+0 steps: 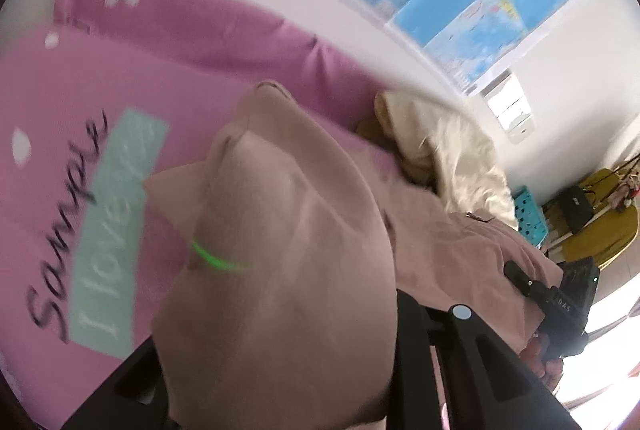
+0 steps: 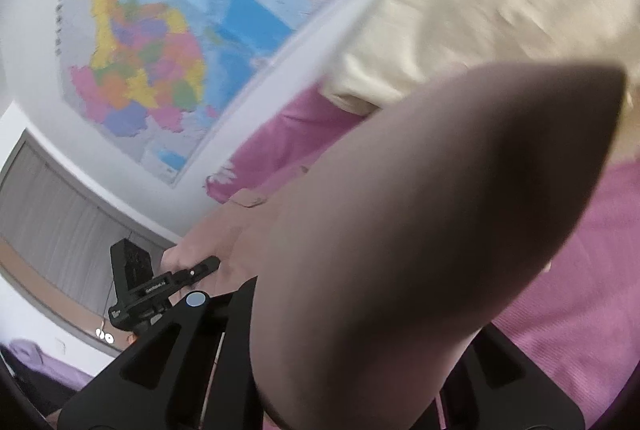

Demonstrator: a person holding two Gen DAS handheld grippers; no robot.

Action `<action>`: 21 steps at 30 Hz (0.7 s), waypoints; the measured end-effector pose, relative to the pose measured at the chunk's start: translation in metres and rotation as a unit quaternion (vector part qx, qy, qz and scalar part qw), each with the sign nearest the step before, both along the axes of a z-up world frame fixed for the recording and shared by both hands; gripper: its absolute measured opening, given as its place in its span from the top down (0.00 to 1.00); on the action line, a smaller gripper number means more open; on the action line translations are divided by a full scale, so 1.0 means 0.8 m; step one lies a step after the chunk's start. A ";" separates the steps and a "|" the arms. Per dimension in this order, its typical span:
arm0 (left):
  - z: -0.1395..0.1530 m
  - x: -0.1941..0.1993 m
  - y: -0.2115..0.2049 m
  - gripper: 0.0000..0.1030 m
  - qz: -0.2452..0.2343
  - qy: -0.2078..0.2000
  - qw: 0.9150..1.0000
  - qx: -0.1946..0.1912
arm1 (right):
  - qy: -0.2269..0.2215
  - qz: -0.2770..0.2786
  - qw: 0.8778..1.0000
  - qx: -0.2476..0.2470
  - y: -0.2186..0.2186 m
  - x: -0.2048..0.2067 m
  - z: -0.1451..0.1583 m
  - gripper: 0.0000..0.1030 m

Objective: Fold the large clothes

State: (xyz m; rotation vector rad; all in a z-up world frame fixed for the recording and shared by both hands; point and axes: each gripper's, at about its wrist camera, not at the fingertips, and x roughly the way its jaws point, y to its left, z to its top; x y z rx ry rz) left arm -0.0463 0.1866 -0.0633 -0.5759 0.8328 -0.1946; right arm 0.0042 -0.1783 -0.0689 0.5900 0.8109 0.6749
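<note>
A large dusty-pink garment [image 1: 288,230] lies on a pink bedsheet [image 1: 60,102]. My left gripper [image 1: 288,382] is shut on a fold of it, and the cloth bulges up over the fingers and hides their tips. In the right wrist view the same garment [image 2: 400,250] fills the middle, bunched between the fingers of my right gripper [image 2: 352,382], which is shut on it. The right gripper [image 1: 560,306] shows in the left wrist view at the garment's far edge. The left gripper [image 2: 160,282] shows in the right wrist view, holding the cloth.
A cream garment [image 1: 452,146] lies crumpled near the wall; it also shows in the right wrist view [image 2: 480,10]. The sheet has printed lettering [image 1: 112,230]. Maps [image 2: 160,30] hang on the wall. A teal crate [image 1: 528,218] and a yellow chair [image 1: 600,222] stand beyond the bed.
</note>
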 end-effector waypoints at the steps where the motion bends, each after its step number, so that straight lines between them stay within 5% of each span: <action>1: 0.012 0.000 0.005 0.83 0.002 -0.009 1.000 0.010 | -0.007 0.005 1.000 -0.001 0.007 0.002 0.009 0.90; 11: 0.108 -0.002 0.105 0.83 0.065 -0.059 0.992 0.092 | -0.077 0.089 0.993 0.011 0.140 0.059 0.096 0.90; 21: 0.154 0.020 0.254 0.83 0.187 -0.062 0.965 0.172 | -0.095 0.146 0.985 0.013 0.321 0.138 0.122 0.90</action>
